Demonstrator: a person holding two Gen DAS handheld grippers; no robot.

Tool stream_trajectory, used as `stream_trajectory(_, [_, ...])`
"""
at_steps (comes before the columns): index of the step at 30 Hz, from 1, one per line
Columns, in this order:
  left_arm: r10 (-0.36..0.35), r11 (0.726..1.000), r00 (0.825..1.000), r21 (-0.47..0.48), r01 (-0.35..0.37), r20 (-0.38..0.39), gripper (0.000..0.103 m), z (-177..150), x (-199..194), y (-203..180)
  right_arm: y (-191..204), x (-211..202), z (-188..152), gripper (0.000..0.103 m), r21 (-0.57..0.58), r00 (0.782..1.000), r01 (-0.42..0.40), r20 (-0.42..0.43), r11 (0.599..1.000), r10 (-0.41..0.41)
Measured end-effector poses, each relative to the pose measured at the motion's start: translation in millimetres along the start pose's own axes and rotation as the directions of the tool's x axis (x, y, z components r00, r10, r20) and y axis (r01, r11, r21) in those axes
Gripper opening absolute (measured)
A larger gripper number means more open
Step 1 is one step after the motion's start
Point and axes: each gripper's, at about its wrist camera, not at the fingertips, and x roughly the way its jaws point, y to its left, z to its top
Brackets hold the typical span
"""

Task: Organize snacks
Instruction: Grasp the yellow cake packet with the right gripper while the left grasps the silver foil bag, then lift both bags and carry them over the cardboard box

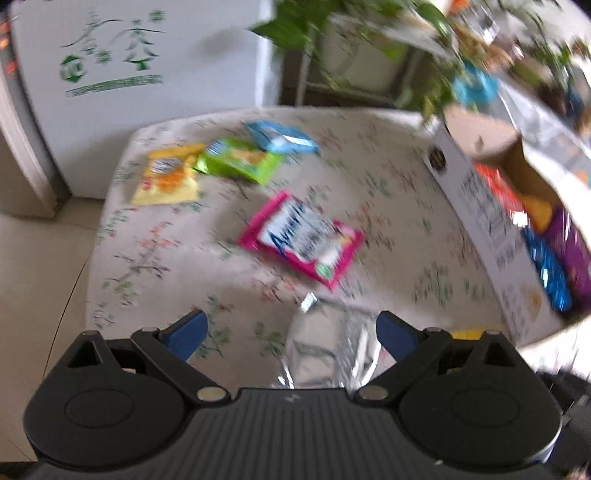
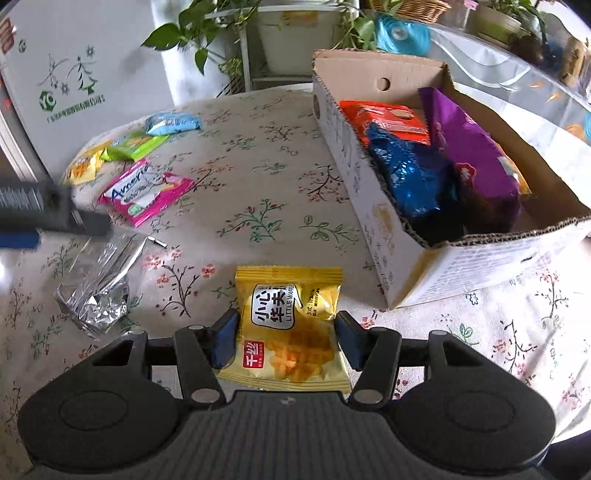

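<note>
My right gripper has its jaws around a yellow wafer packet lying on the flowered tablecloth; the pads sit at its two sides. My left gripper is open above a crumpled silver packet, which also shows in the right wrist view. A pink packet, a green packet, a yellow packet and a light blue packet lie further off on the table. The cardboard box at the right holds orange, blue and purple packets.
A white carton with green print stands behind the table on the left. Potted plants and a white stand are behind the table. The left gripper's body shows at the left edge of the right wrist view.
</note>
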Motion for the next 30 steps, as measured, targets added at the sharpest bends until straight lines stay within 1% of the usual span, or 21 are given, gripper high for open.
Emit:
stream_trajectory(1, [0.007,1.000,1.000,0.024,-0.007,-0.007,0.097,-3.7,4.1,-4.8,-1.7,0.0,-1.0,0.066,0.005,1.000,0.001,0.004,1.000,-0.001])
stream_trajectory(2, [0.017,0.999,1.000,0.047,-0.016,-0.012,0.097,-7.0,7.9,-9.1,-2.6,0.6,-1.5,0.071,0.003,1.000,0.008,0.001,1.000,-0.008])
stream_trajectory(5, [0.037,0.994,0.999,0.099,-0.036,-0.008,0.097,-13.5,15.5,-18.9,-3.7,-0.7,-4.2,0.077,-0.008,1.000,0.010,0.007,1.000,-0.010])
stream_trajectory(6, [0.046,0.993,0.999,0.110,-0.045,-0.004,0.097,-14.8,17.5,-21.5,-3.4,-0.9,-4.3,0.081,-0.013,1.000,0.012,0.008,1.000,-0.011])
stream_trajectory(7, [0.051,0.992,0.999,0.119,-0.051,-0.001,0.097,-15.9,19.4,-23.6,-1.7,1.9,-2.5,0.084,-0.025,1.000,0.004,0.010,1.000,-0.004])
stream_trajectory(9, [0.064,0.989,0.998,0.133,-0.063,-0.005,0.098,-17.1,24.5,-25.7,0.0,3.5,-5.3,0.095,-0.045,1.000,0.014,0.007,0.999,-0.013])
stream_trajectory(10, [0.073,0.988,0.997,0.137,-0.070,-0.011,0.100,-17.6,28.1,-26.0,-0.6,5.1,-6.2,0.097,-0.043,1.000,0.021,0.007,0.999,-0.021])
stream_trajectory(11, [0.077,0.989,0.997,0.129,-0.076,-0.002,0.103,-18.2,29.8,-24.6,-2.7,6.5,-6.4,0.101,-0.030,1.000,0.018,0.010,0.999,-0.018])
stream_trajectory(12, [0.069,0.991,0.998,0.113,-0.068,0.002,0.103,-18.6,31.1,-21.9,-3.8,7.6,-6.5,0.103,-0.029,1.000,0.024,0.010,0.999,-0.024])
stream_trajectory(13, [0.058,0.994,0.998,0.095,-0.058,0.001,0.103,-18.3,31.8,-19.5,-4.5,8.2,-6.6,0.103,-0.028,1.000,0.027,0.010,0.999,-0.026])
stream_trajectory(18, [0.052,0.993,0.998,0.103,-0.056,0.041,0.103,-24.8,31.5,-18.8,-4.9,8.7,-8.6,0.103,-0.024,0.999,0.039,0.029,0.999,-0.038])
stream_trajectory(24, [0.047,0.993,0.996,0.100,-0.055,0.080,0.103,-29.9,30.4,-18.1,-5.4,9.8,-8.1,0.103,-0.021,0.999,0.044,0.030,0.999,-0.044])
stream_trajectory(30, [0.049,0.994,0.995,0.097,-0.058,0.088,0.103,-30.8,29.6,-18.5,-4.3,10.9,-6.6,0.103,-0.028,0.999,0.045,0.023,0.999,-0.044])
